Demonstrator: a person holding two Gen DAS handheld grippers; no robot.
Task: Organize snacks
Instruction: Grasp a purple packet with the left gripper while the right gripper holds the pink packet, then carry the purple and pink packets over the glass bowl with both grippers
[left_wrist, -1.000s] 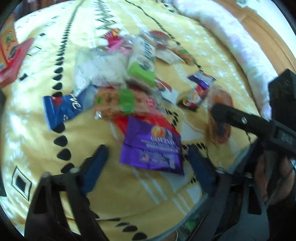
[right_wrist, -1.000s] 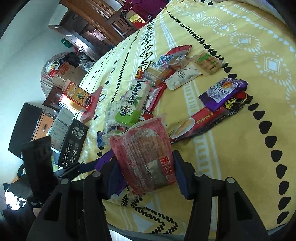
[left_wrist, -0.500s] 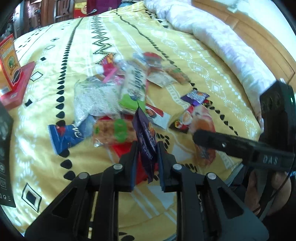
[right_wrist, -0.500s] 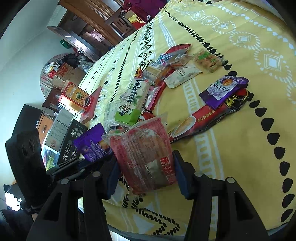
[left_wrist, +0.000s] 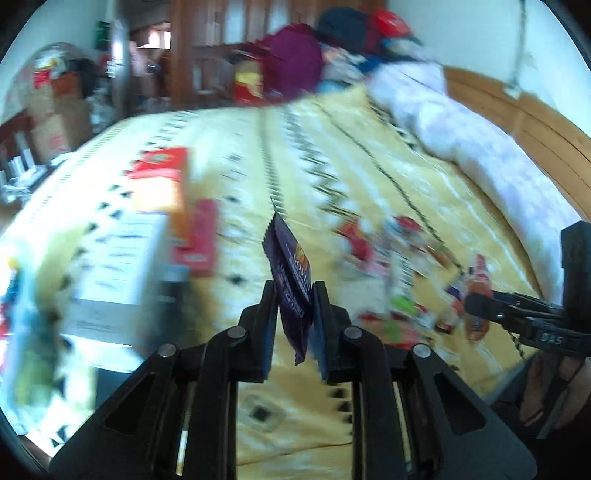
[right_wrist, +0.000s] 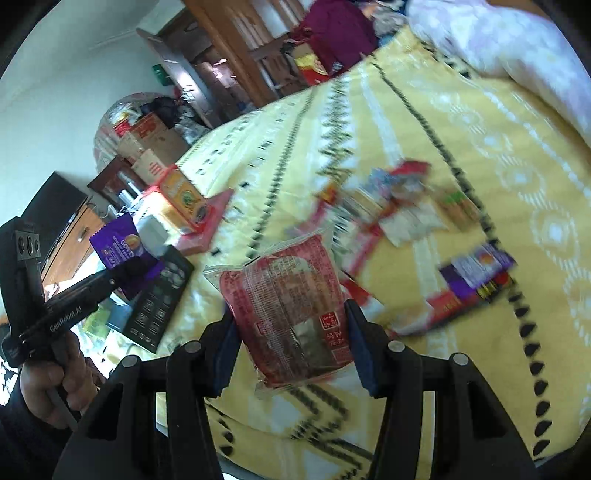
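The left gripper (left_wrist: 293, 295) jaws clamp a purple snack packet (left_wrist: 290, 273) edge-on above the bed (left_wrist: 369, 192); the right gripper (right_wrist: 290, 332) jaws pinch a red noodle pack (right_wrist: 286, 314), likely bound for the boxes (left_wrist: 159, 184) at ten o'clock.

Motion blur smears the snack pile (left_wrist: 402, 273) and boxes (left_wrist: 147, 221) beyond reading.

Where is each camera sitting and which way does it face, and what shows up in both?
Left wrist: sits on the left tongs, looking along them across the yellow bedspread toward the headboard; they pinch a purple packet; the right tongs enter at the right edge.
Right wrist: sits on the right tongs, looking across the bed toward the boxes; they grip a red packet; the left hand shows.
Shared: bedspread, snack pile, orange box, purple packet.
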